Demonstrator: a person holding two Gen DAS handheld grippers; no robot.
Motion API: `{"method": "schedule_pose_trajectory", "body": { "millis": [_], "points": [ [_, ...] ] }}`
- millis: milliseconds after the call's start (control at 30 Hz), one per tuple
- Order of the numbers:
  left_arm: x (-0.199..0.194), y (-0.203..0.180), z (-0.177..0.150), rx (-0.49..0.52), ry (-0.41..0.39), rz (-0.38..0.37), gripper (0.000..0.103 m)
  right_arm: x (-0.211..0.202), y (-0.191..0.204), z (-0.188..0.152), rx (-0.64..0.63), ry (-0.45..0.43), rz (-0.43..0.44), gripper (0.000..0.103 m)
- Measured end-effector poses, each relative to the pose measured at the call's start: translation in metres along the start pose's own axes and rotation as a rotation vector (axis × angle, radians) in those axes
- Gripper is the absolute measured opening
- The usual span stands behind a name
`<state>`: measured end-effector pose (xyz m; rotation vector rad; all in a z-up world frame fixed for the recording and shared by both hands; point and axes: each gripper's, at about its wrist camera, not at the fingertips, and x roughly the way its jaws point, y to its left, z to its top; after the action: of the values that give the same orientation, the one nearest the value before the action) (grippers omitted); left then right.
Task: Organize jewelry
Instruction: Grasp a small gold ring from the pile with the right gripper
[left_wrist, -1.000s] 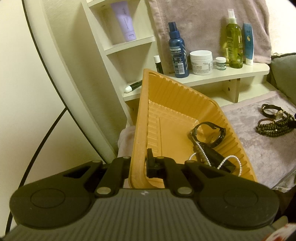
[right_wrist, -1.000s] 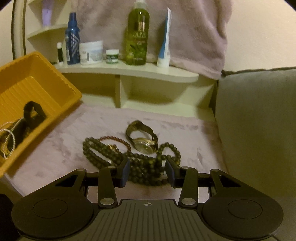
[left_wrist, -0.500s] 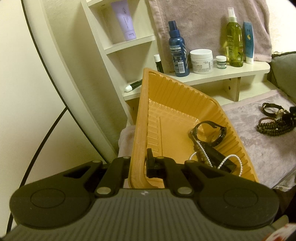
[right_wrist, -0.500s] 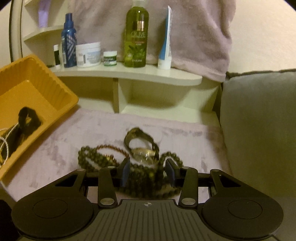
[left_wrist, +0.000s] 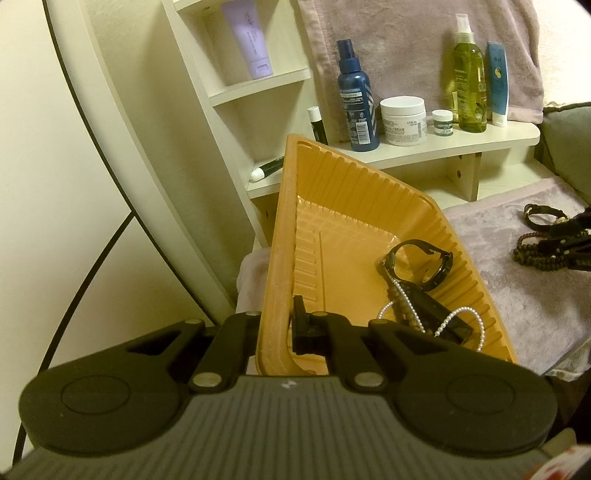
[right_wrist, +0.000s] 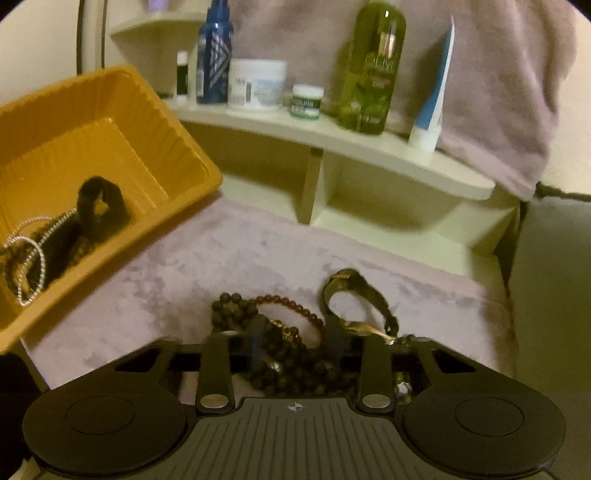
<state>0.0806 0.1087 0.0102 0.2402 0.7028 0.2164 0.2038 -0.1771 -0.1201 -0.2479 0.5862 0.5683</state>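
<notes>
My left gripper (left_wrist: 279, 325) is shut on the near rim of an orange ribbed tray (left_wrist: 343, 206), held tilted. In the tray lie a black watch (left_wrist: 417, 264), a pearl strand (left_wrist: 454, 321) and a brown bead bracelet. The tray also shows in the right wrist view (right_wrist: 44, 110). My right gripper (right_wrist: 295, 343) is open, lowered over a pile of dark bead strands (right_wrist: 291, 365) on the mauve cloth (right_wrist: 221, 258), its fingers either side of the beads. A red-brown bead bracelet (right_wrist: 284, 302) and a gold watch (right_wrist: 354, 306) lie just beyond.
A cream shelf unit (right_wrist: 332, 140) behind holds a blue spray bottle (left_wrist: 356, 99), a white jar (left_wrist: 402, 120), a small jar, a green bottle (right_wrist: 373, 70) and a blue tube. A mauve towel hangs above. A grey cushion (right_wrist: 554, 277) stands at the right.
My right gripper has moved forward and down onto the dark bead pile, fingers now straddling it. The left gripper and tray have barely moved.
</notes>
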Motion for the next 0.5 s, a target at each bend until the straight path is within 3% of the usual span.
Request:
{"method": "schedule_pose_trajectory", "body": {
  "millis": [33,100,400,500],
  "points": [
    [0.000,0.000,0.000,-0.001,0.000,0.000,0.004,0.000,-0.001,0.000,0.008,0.000,0.001,0.019],
    [0.000,0.000,0.000,-0.001,0.000,0.000,0.004,-0.002,-0.001,0.001,0.013,-0.007,0.005,0.001],
    [0.000,0.000,0.001,-0.002,-0.002,-0.001,0.004,-0.019,-0.003,0.012,0.025,-0.055,-0.002,0.000],
    [-0.001,0.000,0.001,-0.002,-0.004,-0.002,0.004,-0.012,-0.008,0.013,0.066,-0.028,0.004,0.002]
  ]
}}
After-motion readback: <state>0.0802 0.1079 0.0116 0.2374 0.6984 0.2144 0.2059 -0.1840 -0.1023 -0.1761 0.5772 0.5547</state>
